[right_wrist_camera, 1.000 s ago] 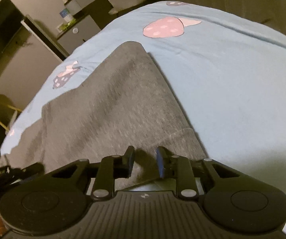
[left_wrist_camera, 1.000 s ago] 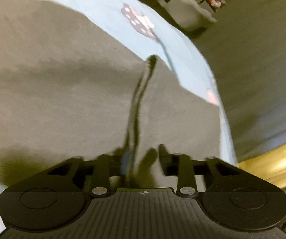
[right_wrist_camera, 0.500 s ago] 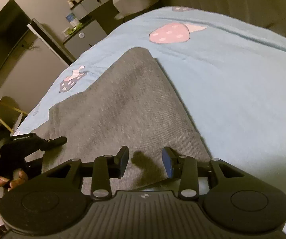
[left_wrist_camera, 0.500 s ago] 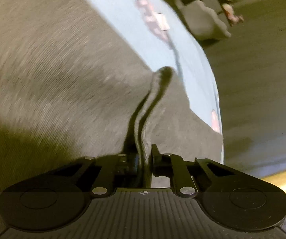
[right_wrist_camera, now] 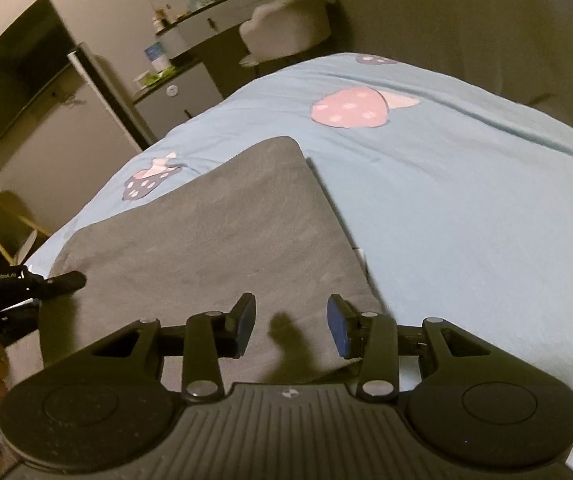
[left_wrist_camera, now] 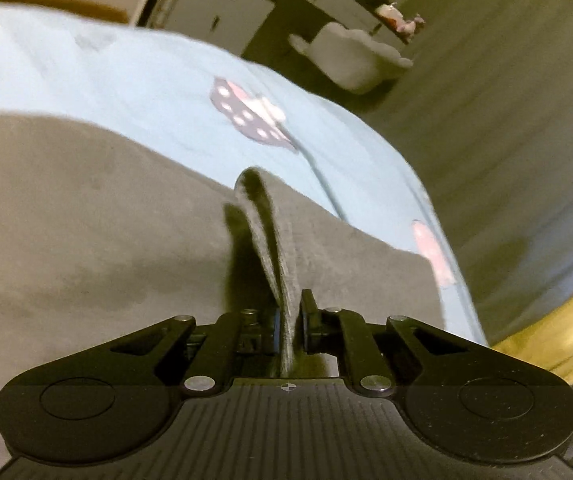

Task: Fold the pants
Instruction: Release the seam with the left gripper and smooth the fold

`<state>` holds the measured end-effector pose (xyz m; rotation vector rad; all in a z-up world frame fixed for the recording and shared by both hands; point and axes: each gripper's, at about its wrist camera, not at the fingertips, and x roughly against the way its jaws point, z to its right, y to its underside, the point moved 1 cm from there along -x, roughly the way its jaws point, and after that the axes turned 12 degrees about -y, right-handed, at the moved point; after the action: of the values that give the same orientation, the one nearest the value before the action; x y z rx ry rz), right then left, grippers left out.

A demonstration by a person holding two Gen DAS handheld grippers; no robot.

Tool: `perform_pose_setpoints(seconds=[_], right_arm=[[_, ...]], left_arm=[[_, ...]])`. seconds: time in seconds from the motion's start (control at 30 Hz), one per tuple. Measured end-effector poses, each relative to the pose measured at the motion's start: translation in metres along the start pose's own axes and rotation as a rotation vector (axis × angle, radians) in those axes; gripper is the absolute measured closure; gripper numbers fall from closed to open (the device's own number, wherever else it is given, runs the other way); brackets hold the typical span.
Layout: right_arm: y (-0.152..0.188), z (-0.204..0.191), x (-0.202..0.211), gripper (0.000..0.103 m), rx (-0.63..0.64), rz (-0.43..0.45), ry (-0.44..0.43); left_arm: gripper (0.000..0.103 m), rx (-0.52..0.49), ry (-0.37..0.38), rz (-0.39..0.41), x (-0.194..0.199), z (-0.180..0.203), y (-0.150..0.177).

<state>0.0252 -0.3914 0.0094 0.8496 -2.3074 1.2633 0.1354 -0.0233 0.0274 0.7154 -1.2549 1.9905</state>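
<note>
Grey pants (right_wrist_camera: 214,236) lie folded on a light blue bedspread (right_wrist_camera: 466,208) printed with strawberries. In the left wrist view the pants (left_wrist_camera: 86,220) fill the lower left, and a raised ridge of their fabric runs straight into my left gripper (left_wrist_camera: 288,320), which is shut on that fold. The left gripper (right_wrist_camera: 62,280) also shows at the left edge of the right wrist view, held by a hand, its tip at the pants' left edge. My right gripper (right_wrist_camera: 290,324) hovers over the pants' near edge, its jaws opening, nothing between its blue pads.
The bed's edge (left_wrist_camera: 442,248) drops to a dark floor on the right. Beyond the bed stand a white upholstered chair (right_wrist_camera: 286,28), a dresser (right_wrist_camera: 206,20) with bottles, a dark screen (right_wrist_camera: 14,76) on the wall and a yellow stool (right_wrist_camera: 2,220).
My left gripper closed on a pinched fold of the pants and lifted it. My right gripper spread its jaws wider above the pants' near edge.
</note>
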Motion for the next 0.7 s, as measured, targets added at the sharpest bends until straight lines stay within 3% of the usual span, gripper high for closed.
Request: perform_pose_setpoints(seconds=[0.13,0.3,0.4,0.57,0.7], right_arm=[[0.001,-0.004,0.000,0.064,0.012,0.007,-0.013],[0.002,-0.008,-0.001,0.065,0.031,0.003,-0.029],[0.002,-0.010,-0.004,0.071,0.038,-0.011,-0.040],[0.005,-0.017,-0.020,0.077,0.076,-0.088,0.011],[0.009,-0.028,-0.034,0.077,0.134,-0.163,0.076]], left_arm=[[0.091,-0.025,-0.101,0.022,0.002,-0.011,0.002],[0.089,0.019,-0.118,0.010,0.007,-0.031,0.009],[0.086,0.019,-0.119,0.010,0.015,-0.037,0.014],[0.077,0.016,-0.127,-0.042,0.009,-0.041,0.021],[0.070,-0.015,-0.165,-0.029,0.012,-0.036,0.025]])
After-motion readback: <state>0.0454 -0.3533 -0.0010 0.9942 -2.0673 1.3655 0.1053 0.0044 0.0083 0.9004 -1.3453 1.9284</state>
